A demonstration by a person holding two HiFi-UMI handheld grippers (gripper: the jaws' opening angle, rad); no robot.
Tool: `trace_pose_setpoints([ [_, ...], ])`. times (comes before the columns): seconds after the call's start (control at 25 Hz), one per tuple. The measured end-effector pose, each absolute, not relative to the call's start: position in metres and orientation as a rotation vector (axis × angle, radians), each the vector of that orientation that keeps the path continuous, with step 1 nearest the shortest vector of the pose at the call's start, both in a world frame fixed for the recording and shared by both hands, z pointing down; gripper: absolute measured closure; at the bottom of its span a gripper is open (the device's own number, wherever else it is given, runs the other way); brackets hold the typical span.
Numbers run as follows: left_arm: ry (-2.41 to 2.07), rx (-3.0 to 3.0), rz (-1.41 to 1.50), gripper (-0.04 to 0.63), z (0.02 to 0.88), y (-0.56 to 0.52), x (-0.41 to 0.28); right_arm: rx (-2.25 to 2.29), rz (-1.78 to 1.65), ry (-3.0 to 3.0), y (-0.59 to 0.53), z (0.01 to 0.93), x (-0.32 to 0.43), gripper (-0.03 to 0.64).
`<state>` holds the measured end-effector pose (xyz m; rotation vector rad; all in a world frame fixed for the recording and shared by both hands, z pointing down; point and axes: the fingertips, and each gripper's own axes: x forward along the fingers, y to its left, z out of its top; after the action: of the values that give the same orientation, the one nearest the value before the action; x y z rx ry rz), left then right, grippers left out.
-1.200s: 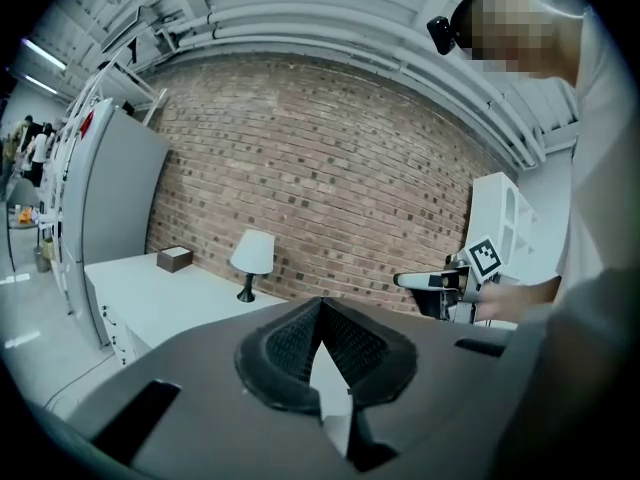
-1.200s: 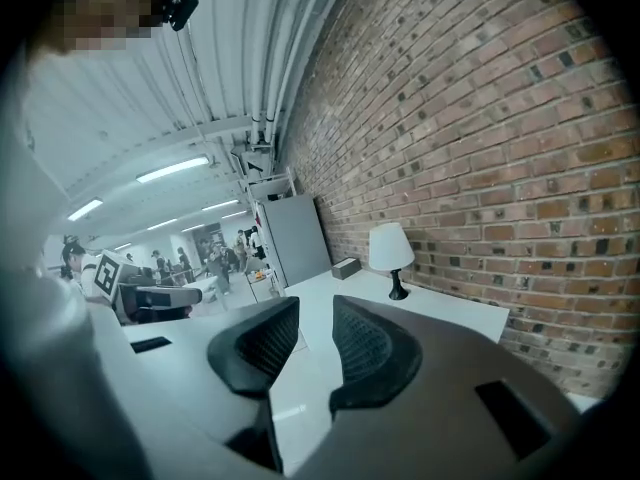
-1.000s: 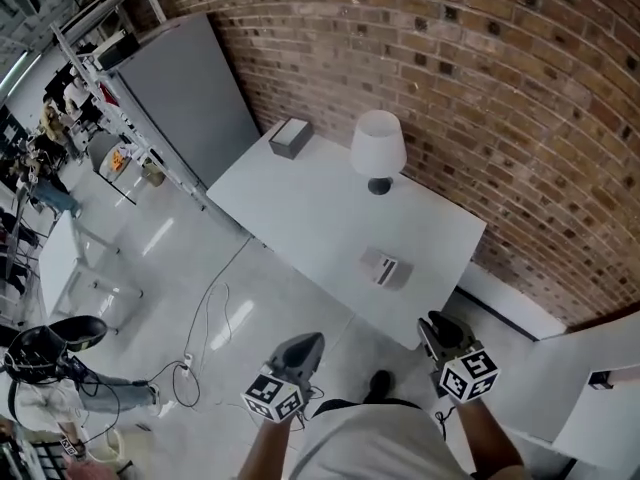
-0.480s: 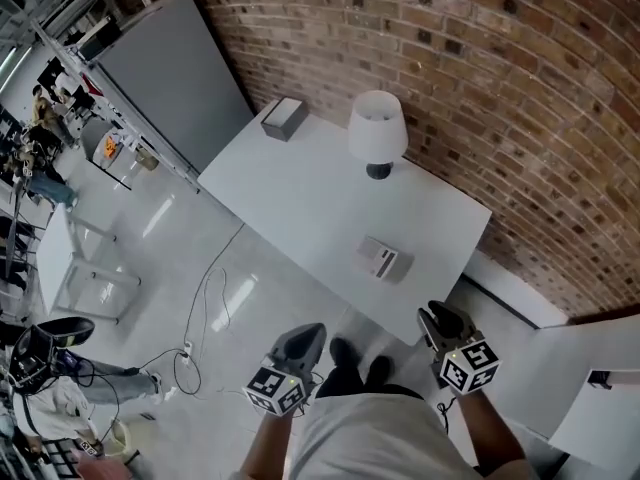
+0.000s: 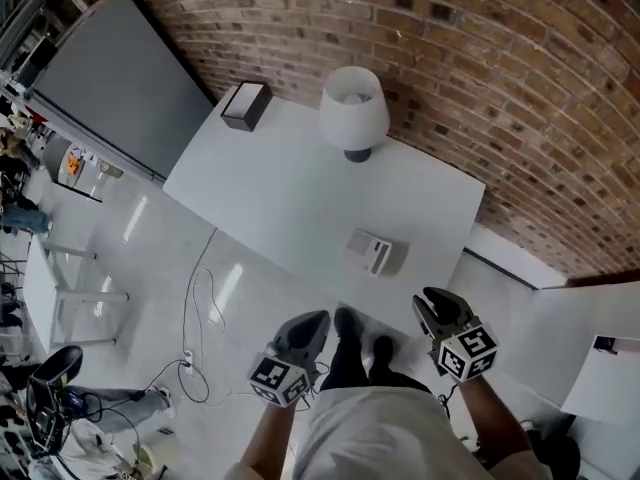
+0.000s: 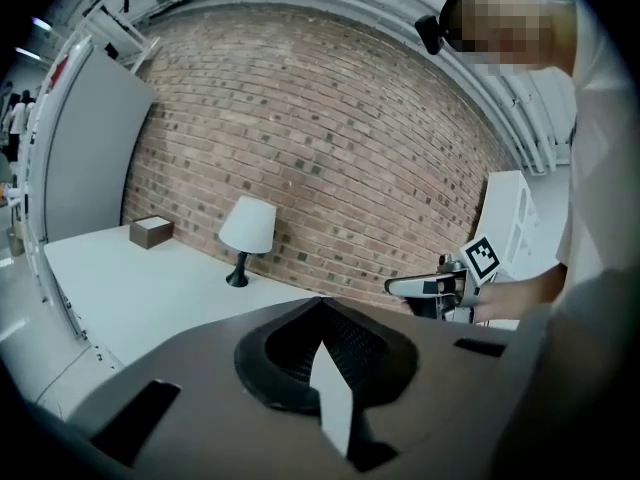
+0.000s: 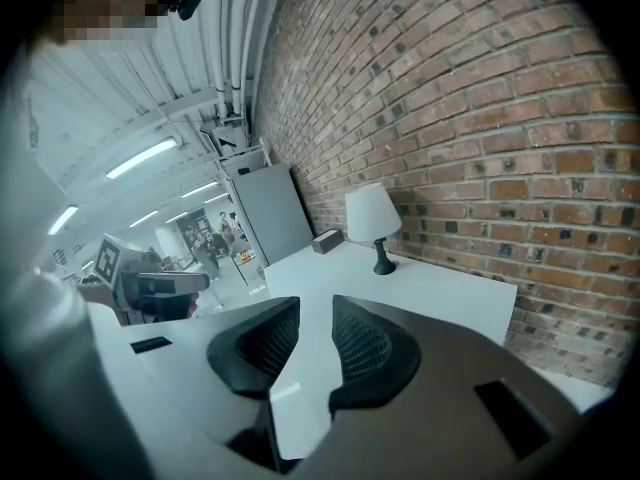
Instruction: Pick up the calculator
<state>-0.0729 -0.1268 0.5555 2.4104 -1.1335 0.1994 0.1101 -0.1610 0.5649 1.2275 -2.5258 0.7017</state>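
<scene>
Calculator (image 5: 375, 253) on table (image 5: 290, 198), head view only

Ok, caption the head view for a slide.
Left gripper and right gripper hover short of a white table bearing a calculator, a lamp and a small box.

No legible word, brand or number shows in any of the three views. The marker cube (image 5: 277, 380) on the left gripper (image 5: 308, 325) and its twin on the right gripper (image 5: 438, 306) carry only black-and-white square patterns. The face of the calculator (image 5: 375, 253) on the near right of the table, and a white-and-orange sheet (image 5: 72, 161) at far left, are too small to read
</scene>
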Motion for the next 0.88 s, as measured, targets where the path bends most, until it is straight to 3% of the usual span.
trace_pose_setpoints([
  [0.88, -0.774, 2.451, 0.385, 0.581, 0.676, -0.249, -0.081, 1.348, 0.950, -2.168, -0.247, 0.738, 0.079, 0.483],
])
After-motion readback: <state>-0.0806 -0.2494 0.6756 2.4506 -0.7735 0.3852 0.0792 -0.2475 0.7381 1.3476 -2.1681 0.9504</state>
